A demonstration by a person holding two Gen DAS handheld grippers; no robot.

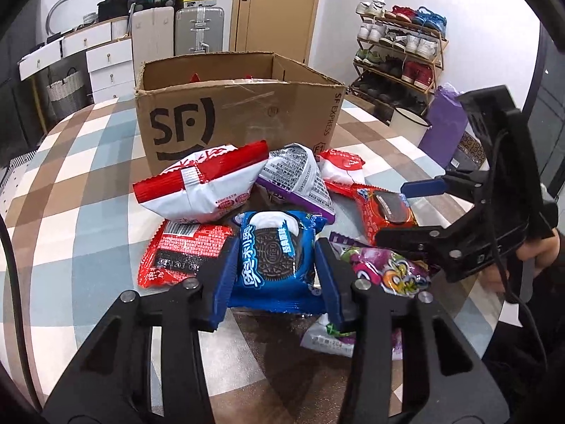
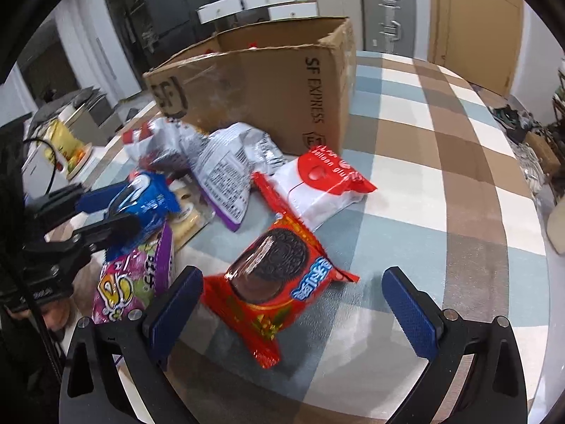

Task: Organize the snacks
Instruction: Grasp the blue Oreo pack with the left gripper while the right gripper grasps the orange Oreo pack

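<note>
Your left gripper [image 1: 277, 272] is nearest, its blue pads pinching the blue Oreo pack [image 1: 277, 258] from both sides, so the pickup looks like the step in hand. That pack sits at the near side of the snack pile, near the middle of the table [image 1: 70, 194], with a red pack [image 1: 180, 251] just to its left and a purple candy bag [image 1: 385, 268] just to its right. Your right gripper [image 2: 289, 314] hangs spread wide and empty over the red Oreo pack [image 2: 272, 279], touching nothing. The box [image 1: 240, 113] stands open-topped just behind the pile, toward the far edge. Next, I'd judge, you lift the blue pack straight up clear of its neighbours, carry it over the white-and-red bag [image 1: 201, 183] and the box's near wall, then let go inside. Room is tight on both sides of the blue pack; above the pile and along the table's right side it is open.
</note>
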